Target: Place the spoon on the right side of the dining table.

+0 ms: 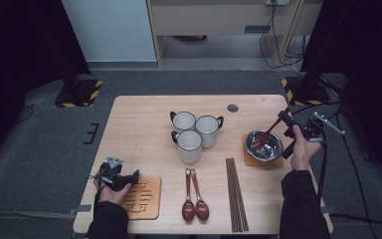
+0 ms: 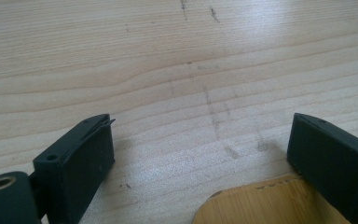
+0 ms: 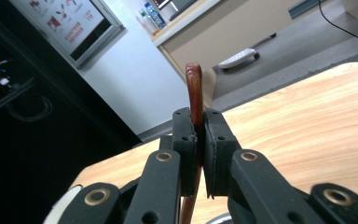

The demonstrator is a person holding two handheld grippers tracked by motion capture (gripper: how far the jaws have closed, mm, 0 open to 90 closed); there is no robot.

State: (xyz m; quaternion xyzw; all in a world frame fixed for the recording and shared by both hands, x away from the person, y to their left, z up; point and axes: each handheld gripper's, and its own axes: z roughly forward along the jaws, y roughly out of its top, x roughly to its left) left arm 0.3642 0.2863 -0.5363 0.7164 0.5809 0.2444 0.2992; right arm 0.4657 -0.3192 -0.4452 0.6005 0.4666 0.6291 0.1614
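The step in hand looks like setting a spoon into a bowl. The right tool (image 1: 284, 121) is pinching the red-brown spoon (image 1: 264, 138) by its handle; in the right gripper view the jaws press flat on the handle (image 3: 195, 95), whose end stands up above them. Seen from the high view, the spoon slants down into the steel bowl (image 1: 264, 145), which sits on a small wooden coaster (image 1: 249, 158) near the right edge of the bench (image 1: 139, 124). Whether the spoon's bowl end touches the steel cannot be told.

The left tool (image 1: 124, 179) rests near the front left corner, jaws spread and holding nothing, beside a slotted bamboo trivet (image 1: 142, 197); its own view shows bare wood between the jaws and the trivet's rounded corner (image 2: 261, 207).

The next move probably calls for lowering the spoon until it lies against the bowl's wall, then easing the jaws apart without tipping the bowl.

A poster (image 3: 70, 21) on the far wall carries red writing too small to read. No brand shows on the three white mugs (image 1: 195, 132), two spare spoons (image 1: 194, 196) or chopsticks (image 1: 236, 194).
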